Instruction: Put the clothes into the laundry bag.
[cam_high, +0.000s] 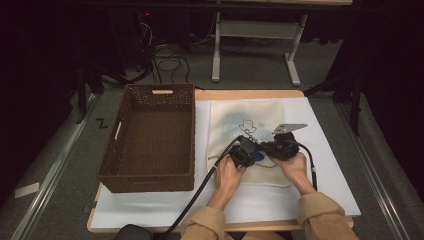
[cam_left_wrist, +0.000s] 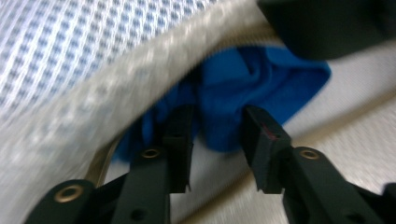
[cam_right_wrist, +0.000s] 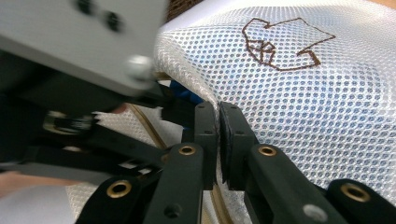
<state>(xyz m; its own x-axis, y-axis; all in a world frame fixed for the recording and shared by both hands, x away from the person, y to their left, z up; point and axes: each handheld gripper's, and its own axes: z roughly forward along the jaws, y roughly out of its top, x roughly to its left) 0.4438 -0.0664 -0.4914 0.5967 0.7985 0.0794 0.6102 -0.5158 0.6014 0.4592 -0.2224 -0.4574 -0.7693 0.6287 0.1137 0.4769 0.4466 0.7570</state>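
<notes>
Now right gripper (cam_right_wrist: 218, 140) jaws tight on mesh bag (cam_right_wrist: 299, 93).

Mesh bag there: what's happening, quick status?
Right hand-held gripper shut on mesh bag edge, lifting it. Left hand-held gripper open around blue cloth inside. Nothing blocking.

Your left gripper (cam_left_wrist: 215, 140) has its two black jaws parted, one on each side of a bunched fold of the blue cloth (cam_left_wrist: 243, 91), and neither pad is pressing it. The cloth sticks out from under the lifted edge of the white mesh bag (cam_left_wrist: 88, 70) (the weave reads as small blue-grey dots, somewhat blurred), which arches across the upper left. A dark, out-of-focus shape (cam_left_wrist: 322, 25) sits at the top right, above the cloth.
</notes>
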